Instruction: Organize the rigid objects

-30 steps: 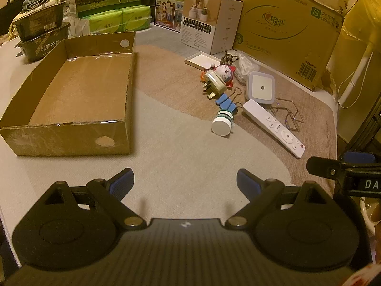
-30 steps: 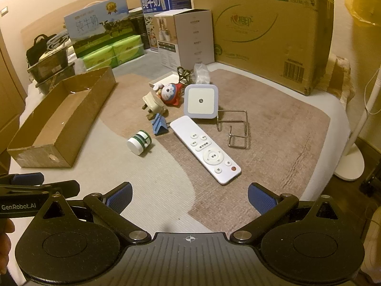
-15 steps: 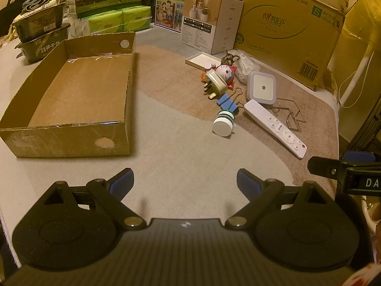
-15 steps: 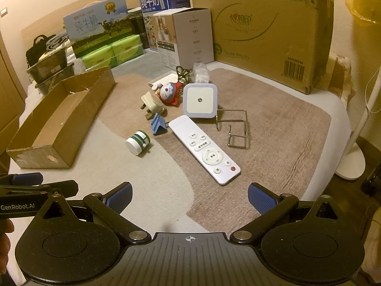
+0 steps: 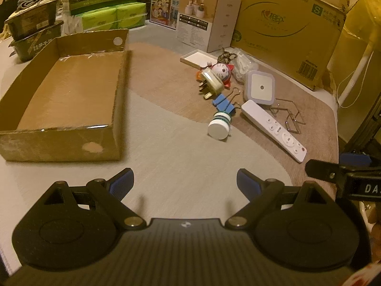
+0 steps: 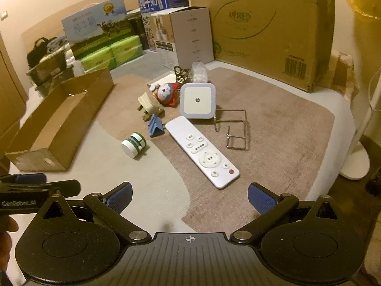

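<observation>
An empty shallow cardboard box (image 5: 71,140) (image 6: 59,128) lies at the left of the mat. To its right sits a cluster: a white remote (image 5: 273,130) (image 6: 202,151), a square night light (image 5: 260,88) (image 6: 197,100), a white-green jar (image 5: 220,125) (image 6: 133,144), a blue binder clip (image 5: 223,102) (image 6: 155,126), a plug adapter (image 5: 210,83) (image 6: 148,104), a cat figurine (image 5: 222,71) (image 6: 166,93) and a wire rack (image 5: 289,116) (image 6: 234,128). My left gripper (image 5: 185,184) and right gripper (image 6: 190,197) hover near the front edge, both open and holding nothing.
Large cardboard cartons (image 6: 262,28), a white product box (image 5: 207,16), milk cartons and green tissue packs (image 5: 114,19) line the back. A small white tray (image 5: 197,58) and a plastic bag (image 6: 198,71) lie behind the cluster. A lamp base (image 6: 354,164) stands off the right edge.
</observation>
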### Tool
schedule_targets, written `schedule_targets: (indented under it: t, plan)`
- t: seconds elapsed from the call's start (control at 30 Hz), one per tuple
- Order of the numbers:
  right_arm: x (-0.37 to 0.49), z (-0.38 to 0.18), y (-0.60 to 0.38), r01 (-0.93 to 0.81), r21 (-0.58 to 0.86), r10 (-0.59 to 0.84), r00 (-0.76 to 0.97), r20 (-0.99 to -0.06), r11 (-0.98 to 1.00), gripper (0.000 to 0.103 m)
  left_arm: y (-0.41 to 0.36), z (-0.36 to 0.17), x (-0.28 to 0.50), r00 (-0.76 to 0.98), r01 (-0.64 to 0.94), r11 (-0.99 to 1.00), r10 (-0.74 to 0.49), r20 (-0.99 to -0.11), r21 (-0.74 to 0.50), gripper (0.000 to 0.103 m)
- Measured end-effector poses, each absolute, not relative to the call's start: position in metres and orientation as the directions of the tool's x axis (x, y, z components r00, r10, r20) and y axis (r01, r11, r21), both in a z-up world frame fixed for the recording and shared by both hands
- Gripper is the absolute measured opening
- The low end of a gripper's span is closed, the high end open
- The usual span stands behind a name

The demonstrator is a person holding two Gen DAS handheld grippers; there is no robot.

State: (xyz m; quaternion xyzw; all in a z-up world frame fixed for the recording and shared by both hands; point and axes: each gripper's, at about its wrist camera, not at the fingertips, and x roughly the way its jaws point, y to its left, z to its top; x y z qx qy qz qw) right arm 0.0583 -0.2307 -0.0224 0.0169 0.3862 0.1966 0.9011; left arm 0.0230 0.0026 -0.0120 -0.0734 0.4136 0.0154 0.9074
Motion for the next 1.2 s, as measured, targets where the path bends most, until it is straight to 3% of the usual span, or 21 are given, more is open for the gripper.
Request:
schedule_targets:
  t: [0.33,0.5,0.87,1.1,1.2]
  plan:
    - [0.080,-0.041,-0.235,-0.454,0.136,0.424,0.626,-0.655,0.881,0.102,-0.013,-0.024,0.048,0.698,0.021,0.998,-0.059,-0.713,-0.062,0.092]
    - [0.101,-0.053,-0.233,-0.559,0.094,0.470,0.581,-0.664,0.824,0.078,-0.015,-0.032,0.065,0.699,0.044,0.998,-0.062,-0.713,-0.044,0.092]
    - [0.142,-0.073,-0.217,-0.687,0.005,0.504,0.527,-0.684,0.726,0.067,-0.022,-0.050,0.093,0.685,0.090,0.995,-0.099,-0.722,-0.052,0.089]
    - [0.162,-0.083,-0.209,-0.701,0.015,0.512,0.507,-0.693,0.713,0.058,-0.026,-0.060,0.109,0.677,0.126,0.990,-0.128,-0.725,-0.058,0.066]
    - [0.164,-0.084,-0.209,-0.698,0.023,0.518,0.508,-0.688,0.715,0.055,-0.028,-0.062,0.114,0.682,0.136,0.989,-0.138,-0.718,-0.060,0.063]
